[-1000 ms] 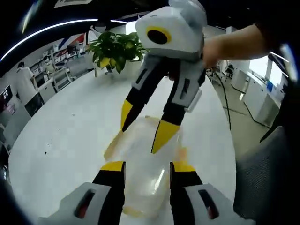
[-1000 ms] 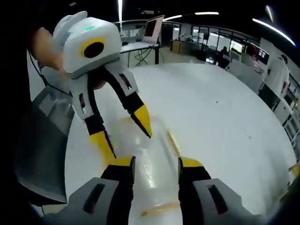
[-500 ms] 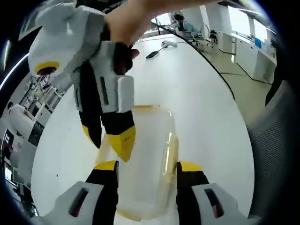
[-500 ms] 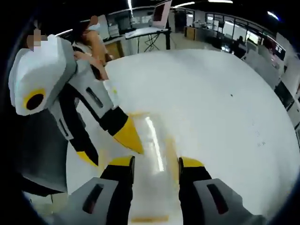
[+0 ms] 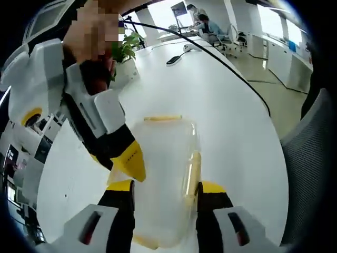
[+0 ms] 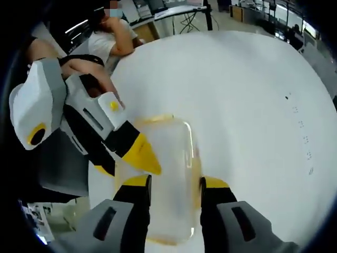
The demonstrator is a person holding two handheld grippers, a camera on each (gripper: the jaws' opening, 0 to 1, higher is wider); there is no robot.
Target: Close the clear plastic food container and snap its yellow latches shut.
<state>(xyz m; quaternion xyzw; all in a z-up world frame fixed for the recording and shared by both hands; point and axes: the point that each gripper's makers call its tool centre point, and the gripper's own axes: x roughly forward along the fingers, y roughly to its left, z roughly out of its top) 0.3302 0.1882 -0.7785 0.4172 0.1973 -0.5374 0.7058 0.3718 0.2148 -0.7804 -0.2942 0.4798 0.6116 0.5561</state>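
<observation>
Sitting flat on the white table (image 5: 231, 105) is the clear plastic container (image 5: 163, 174), lid on top, and both hand-held tools are right over it. In the left gripper view, the left gripper (image 5: 164, 187) has its two yellow-tipped jaws spread apart, one on each long side of the box, and nothing is pinched between them. One yellow latch (image 5: 190, 171) runs along the long side by one of those jaws, and another yellow latch (image 5: 162, 118) lies across the far short end. The right gripper (image 5: 129, 161) comes in from the other side, its yellow tip pressed down at the container's edge, but one jaw hides behind the other, so how wide it stands there I cannot tell. A potted plant (image 5: 126, 47) stands further along the table, and a black cable (image 5: 210, 52) trails across the surface.

Over in the right gripper view, the right gripper (image 6: 175, 185) also has its jaws parted, straddling the near end of the container (image 6: 166, 174) with nothing clamped. The left gripper (image 6: 138, 156) reaches in with a yellow tip touching the box's long edge. A yellow latch (image 6: 196, 158) shows faintly along the opposite long side. A person (image 6: 113, 37) leans on the table's far edge.
</observation>
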